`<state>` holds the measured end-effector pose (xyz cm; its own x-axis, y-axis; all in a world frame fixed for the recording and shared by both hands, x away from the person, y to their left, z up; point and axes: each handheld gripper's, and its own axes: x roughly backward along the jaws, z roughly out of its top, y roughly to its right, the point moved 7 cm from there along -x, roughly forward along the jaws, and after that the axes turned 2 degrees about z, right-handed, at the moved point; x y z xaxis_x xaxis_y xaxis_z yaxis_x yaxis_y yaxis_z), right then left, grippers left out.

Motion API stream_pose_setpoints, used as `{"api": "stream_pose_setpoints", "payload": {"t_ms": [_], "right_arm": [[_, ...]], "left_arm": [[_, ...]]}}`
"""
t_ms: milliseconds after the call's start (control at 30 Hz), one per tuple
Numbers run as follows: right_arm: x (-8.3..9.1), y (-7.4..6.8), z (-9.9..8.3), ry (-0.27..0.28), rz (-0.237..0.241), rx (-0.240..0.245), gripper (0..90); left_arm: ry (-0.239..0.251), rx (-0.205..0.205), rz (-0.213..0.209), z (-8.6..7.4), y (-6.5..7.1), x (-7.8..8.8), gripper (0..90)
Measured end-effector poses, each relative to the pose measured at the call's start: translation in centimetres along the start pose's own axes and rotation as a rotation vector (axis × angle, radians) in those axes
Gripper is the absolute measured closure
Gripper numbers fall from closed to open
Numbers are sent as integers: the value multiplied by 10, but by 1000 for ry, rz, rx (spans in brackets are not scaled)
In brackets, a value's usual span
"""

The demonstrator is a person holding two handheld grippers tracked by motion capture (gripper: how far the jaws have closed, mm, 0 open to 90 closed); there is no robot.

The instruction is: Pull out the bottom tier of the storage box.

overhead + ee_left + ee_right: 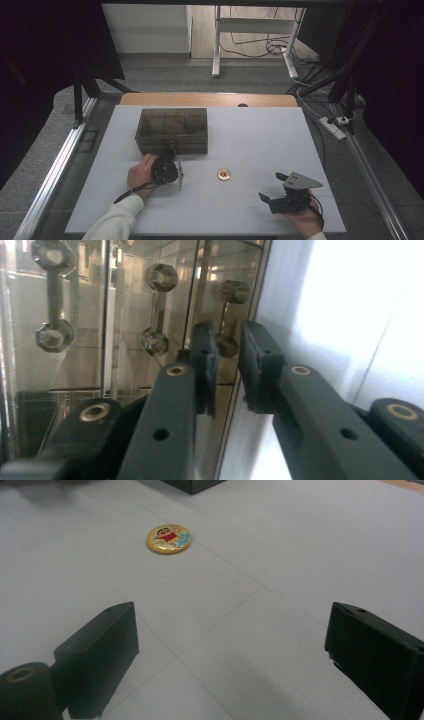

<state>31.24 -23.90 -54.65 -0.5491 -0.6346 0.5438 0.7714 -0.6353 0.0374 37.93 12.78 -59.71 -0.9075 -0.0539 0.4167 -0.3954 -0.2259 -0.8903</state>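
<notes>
A: Looking at the drawer box [171, 131] first: sits toward the far left of the desk [260, 135], smoky and see-through. Shows every drawer flush and shut as far as can be told.

B: Agreed. Found the left gripper [227, 360] right up against its near face, jaws drawn narrow on either side of one dumbbell-shaped handle [227, 315]. Cannot tell whether the pads press on the knob or merely flank it.

A: So, at most, getting a grip; no pulling to be seen. And the badge [169, 538]?

B: Lies flat and face up near the middle of the desk, well apart from the box, to the right of the left gripper. Touched by neither gripper.

A: And the right gripper [232, 625]?

B: Rests at the near right, jaws spread wide, holding nothing. Points across bare desk toward the badge, but stops well short of it.

A: Judging from that, early days. Reaching the handle: done, or nearly. Left to do, probably: securing the handle, drawing the drawer open, picking up the badge, dropping it inside, pushing the drawer shut.

B: Sounds right, though only guessing about the badge going in. Depends first on getting a firm hold of that small knob.
</notes>
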Motion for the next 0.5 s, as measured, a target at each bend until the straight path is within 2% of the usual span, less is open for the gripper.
{"api": "stream_pose_setpoints", "payload": {"t_ms": [500], "right_arm": [[0, 0, 0, -2, -2, -1, 74]], "left_arm": [[-3, -12, 24, 0, 2, 0, 776]]}}
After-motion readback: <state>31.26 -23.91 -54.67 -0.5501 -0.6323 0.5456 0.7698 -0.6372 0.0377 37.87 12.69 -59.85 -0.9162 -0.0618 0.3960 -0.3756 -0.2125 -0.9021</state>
